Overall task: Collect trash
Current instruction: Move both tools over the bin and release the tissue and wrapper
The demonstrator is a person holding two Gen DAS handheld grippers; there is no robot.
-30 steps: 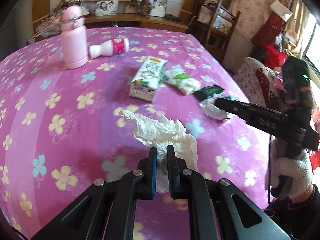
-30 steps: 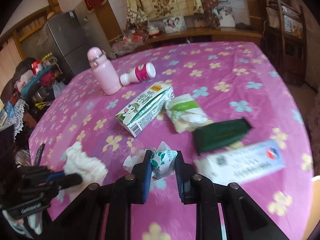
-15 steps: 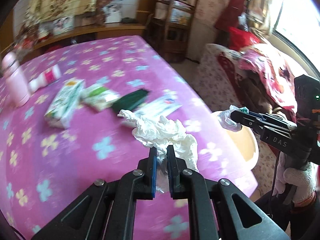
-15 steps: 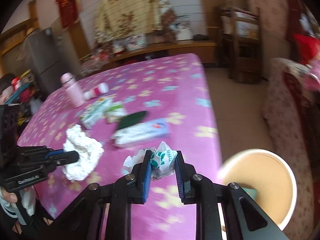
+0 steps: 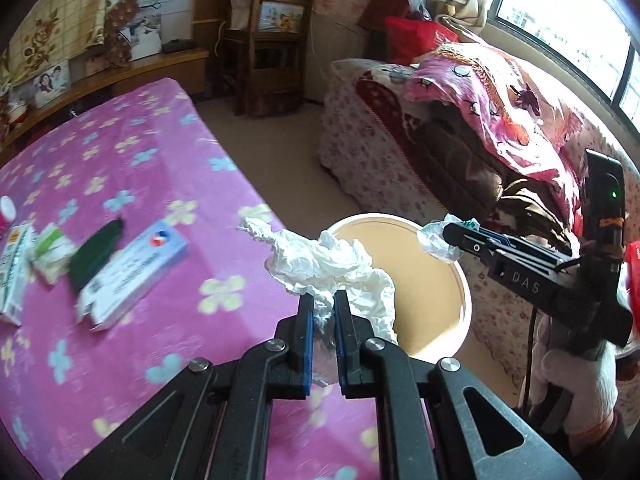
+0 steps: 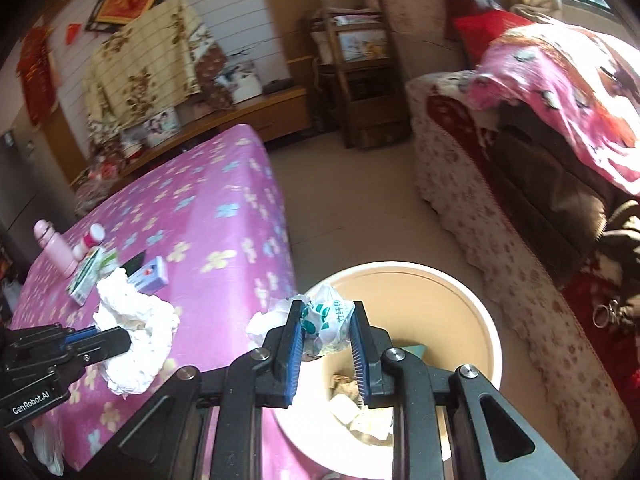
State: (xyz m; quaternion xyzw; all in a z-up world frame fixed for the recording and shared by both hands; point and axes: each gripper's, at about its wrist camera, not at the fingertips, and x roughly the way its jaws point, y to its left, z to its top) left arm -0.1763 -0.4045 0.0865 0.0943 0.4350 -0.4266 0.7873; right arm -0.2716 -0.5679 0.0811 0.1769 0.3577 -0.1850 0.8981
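Left gripper (image 5: 321, 312): its two fingers are squeezed tight on a big white crumpled tissue (image 5: 332, 268); the tissue sticks up and out past the tips; it hangs over the edge of the table (image 5: 132, 168), right next to the bin's rim

Right gripper (image 6: 325, 330): its fingers are closed on a small crinkly plastic wrapper (image 6: 326, 320) with green print; there is only a small gap, and the wrapper fills it; the wrapper hangs over the bin's near edge

Bin (image 6: 472, 300): a round, cream-coloured bucket on the floor, just beside the table; some scraps already lie at the bottom

Step now: I think this is the drop; both bits of trash are up in the air and almost at the bin

How to do it well: get each gripper fully over the open mouth before letting go; the wrapper looks close enough, but the tissue is still partly over the pink cloth, so it needs to go a bit further; open wide so nothing sticks to the pads; the tissue is light and floppy, so it may cling or float sideways; drop it low and in the middle

Still on the table: a white and blue box (image 5: 134, 276), a dark green packet (image 5: 96, 254), a small tissue pack (image 5: 50, 252) and a milk carton (image 5: 12, 276); a pink bottle (image 6: 56, 250) stands further back; I can't tell which of these count as trash
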